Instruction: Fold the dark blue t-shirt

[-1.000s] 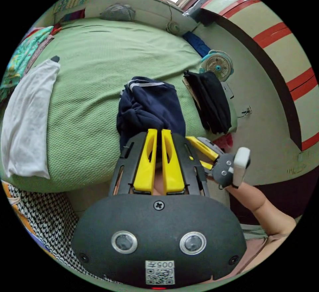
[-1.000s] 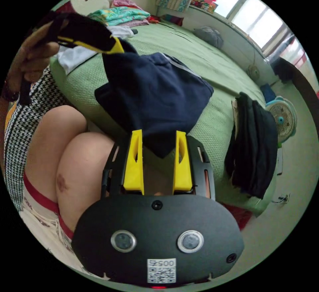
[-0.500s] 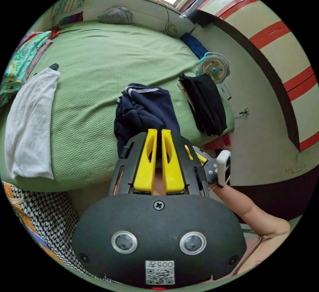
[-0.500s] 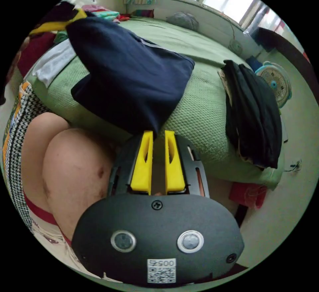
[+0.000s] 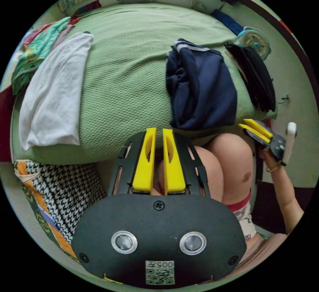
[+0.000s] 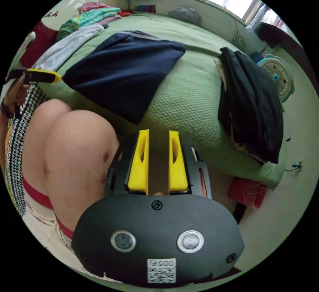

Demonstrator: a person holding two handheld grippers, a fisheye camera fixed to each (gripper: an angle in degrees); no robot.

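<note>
While the folded dark blue cotton t-shirt (image 6: 124, 69) lies on the green textured bed (image 5: 126, 72), at twelve o'clock, my left gripper (image 5: 159, 132) and right gripper (image 6: 158, 136) hold nothing, jaws narrowly parted.

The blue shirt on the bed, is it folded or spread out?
Folded. The shirt lies on the bed as a compact doubled-over bundle, edge bunched, both claws off it.

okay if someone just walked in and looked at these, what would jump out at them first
Probably the dark blue t-shirt, lying bunched on the green bed near its front edge. Next, the black clothes draped over the bed's corner by the fan, and the white garment along the bed's other side.
</note>
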